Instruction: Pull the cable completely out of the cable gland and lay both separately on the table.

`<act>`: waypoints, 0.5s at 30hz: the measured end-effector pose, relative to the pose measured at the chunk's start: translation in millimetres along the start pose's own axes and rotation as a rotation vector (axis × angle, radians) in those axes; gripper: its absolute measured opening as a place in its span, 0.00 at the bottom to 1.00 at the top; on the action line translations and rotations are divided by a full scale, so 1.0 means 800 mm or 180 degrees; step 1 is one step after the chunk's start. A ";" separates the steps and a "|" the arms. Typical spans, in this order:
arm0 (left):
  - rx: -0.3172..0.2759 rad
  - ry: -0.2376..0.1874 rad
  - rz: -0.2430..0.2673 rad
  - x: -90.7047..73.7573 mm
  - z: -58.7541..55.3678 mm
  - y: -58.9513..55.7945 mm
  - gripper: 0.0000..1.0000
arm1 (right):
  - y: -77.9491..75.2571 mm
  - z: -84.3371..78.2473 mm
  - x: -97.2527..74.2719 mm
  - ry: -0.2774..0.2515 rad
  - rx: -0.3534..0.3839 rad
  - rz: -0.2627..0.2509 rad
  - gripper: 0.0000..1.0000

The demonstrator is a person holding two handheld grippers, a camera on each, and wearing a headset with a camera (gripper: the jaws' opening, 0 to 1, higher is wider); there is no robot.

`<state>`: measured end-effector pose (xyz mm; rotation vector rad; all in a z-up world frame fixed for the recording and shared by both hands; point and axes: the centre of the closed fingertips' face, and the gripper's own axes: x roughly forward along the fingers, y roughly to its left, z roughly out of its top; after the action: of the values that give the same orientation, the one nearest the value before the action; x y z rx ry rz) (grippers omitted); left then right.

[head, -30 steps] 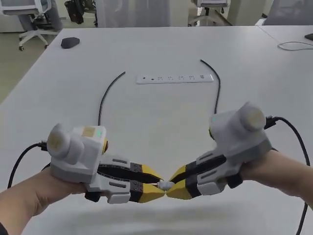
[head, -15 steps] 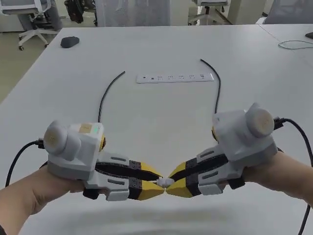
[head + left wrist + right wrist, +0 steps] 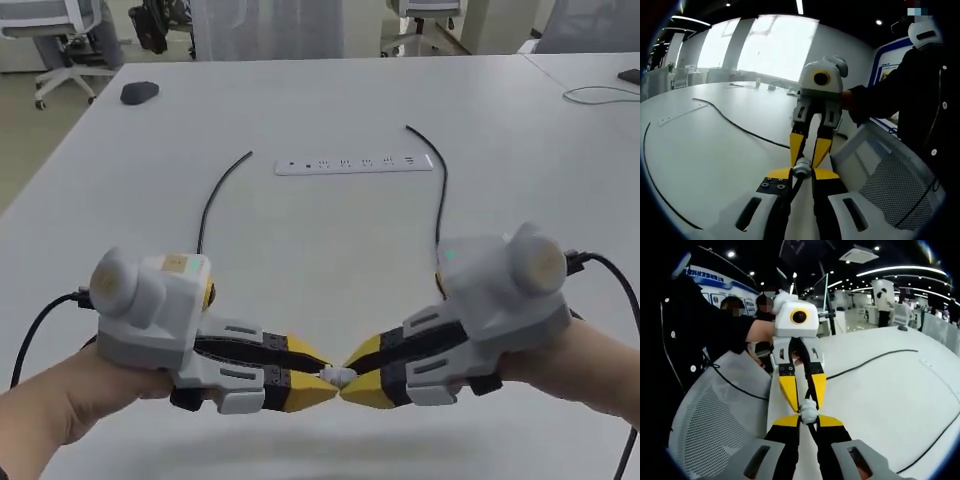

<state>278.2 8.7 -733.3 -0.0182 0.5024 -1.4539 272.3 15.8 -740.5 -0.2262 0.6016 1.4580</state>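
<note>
Head view: left tool and right tool met tip to tip above the tabletop; both pinched the white cable gland.

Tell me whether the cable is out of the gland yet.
Not out: the dark cable still runs into the white cable gland on both sides.

You've got a white power strip lying flat across the white worktop ahead of you. Dark mouse near the far left corner — office chair beyond it. Grey mesh chair back just beside the worktop's edge.
</note>
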 end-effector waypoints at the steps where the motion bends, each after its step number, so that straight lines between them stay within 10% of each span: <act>1: 0.0002 -0.0007 0.0002 0.000 0.001 0.000 0.15 | 0.001 0.001 0.000 -0.0009 -0.0038 -0.0002 0.06; 15: -0.0599 0.0024 0.0149 0.001 -0.001 0.010 0.15 | -0.004 0.001 0.004 0.0117 -0.0689 -0.0331 0.06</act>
<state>285.7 9.3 -737.1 -0.1498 0.6405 -1.3575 276.1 18.4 -741.8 -0.4484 0.4541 1.4202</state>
